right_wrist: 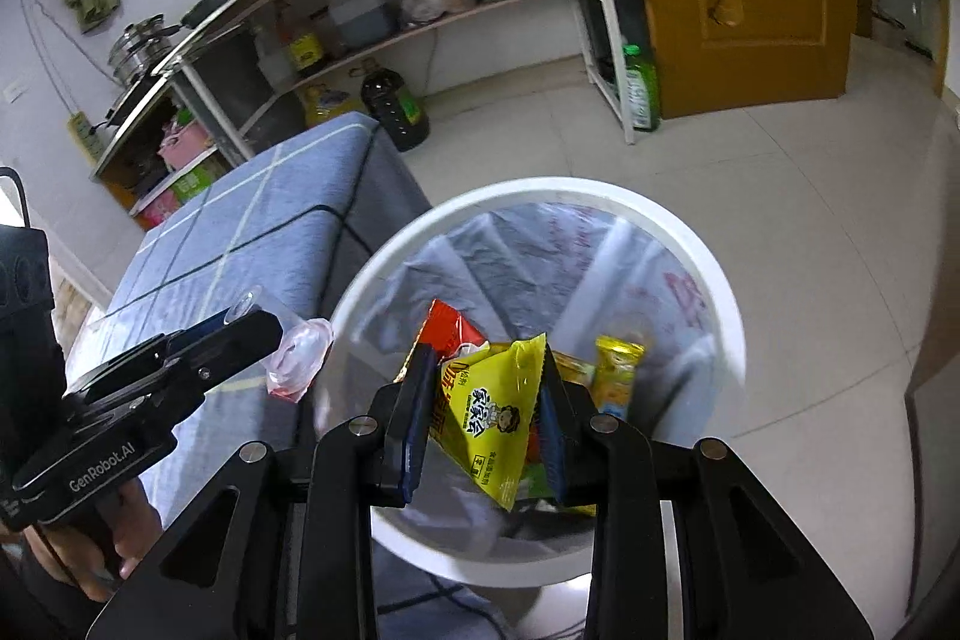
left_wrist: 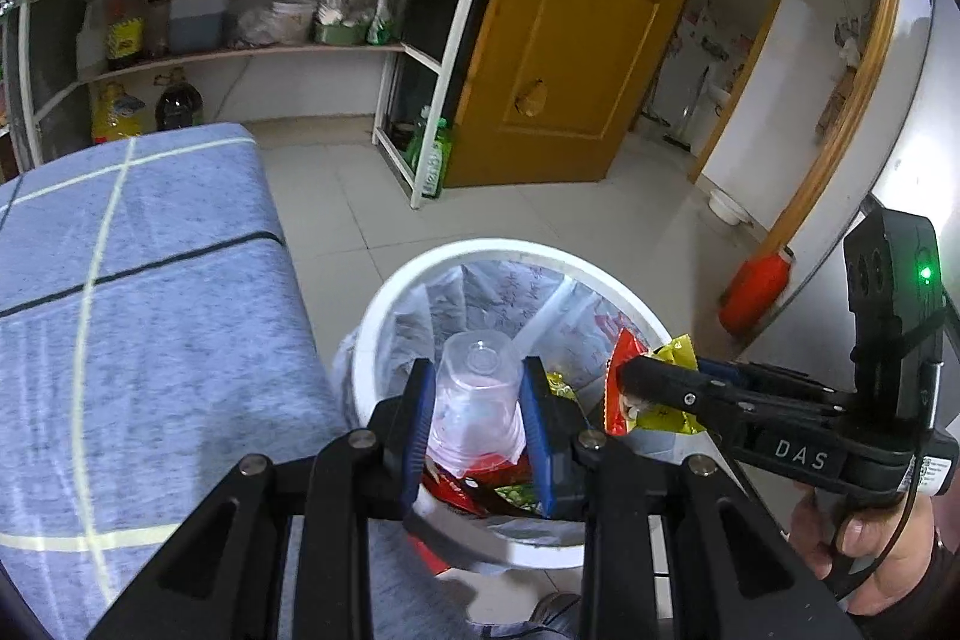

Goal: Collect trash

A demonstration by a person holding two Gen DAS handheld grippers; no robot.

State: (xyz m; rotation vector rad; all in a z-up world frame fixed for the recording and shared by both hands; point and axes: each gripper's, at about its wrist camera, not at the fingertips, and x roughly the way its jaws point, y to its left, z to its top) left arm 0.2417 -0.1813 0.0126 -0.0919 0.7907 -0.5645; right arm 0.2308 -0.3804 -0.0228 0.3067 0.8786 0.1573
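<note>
Left wrist view first: the left gripper has its jaws pinching a crumpled clear plastic cup, base pointing away from the camera, held right over the white trash bin. The bin wears a clear plastic liner, and red and green wrappers show below the cup inside it. Over on the right, the right gripper reaches in above the bin's far side, jaws clamped on a bundle of yellow and red snack wrappers. The person's hand grips its handle. A blue checked cloth on the tabletop sits just beside the bin, on the left.

Right wrist view now: the right gripper is squeezing a yellow snack packet with a cartoon face, a red wrapper tucked behind it, both hanging above the open bin. Down inside lies another yellow packet. At the left, the left gripper holds the cup at the bin's near rim, next to the cloth-covered tabletop.
</note>
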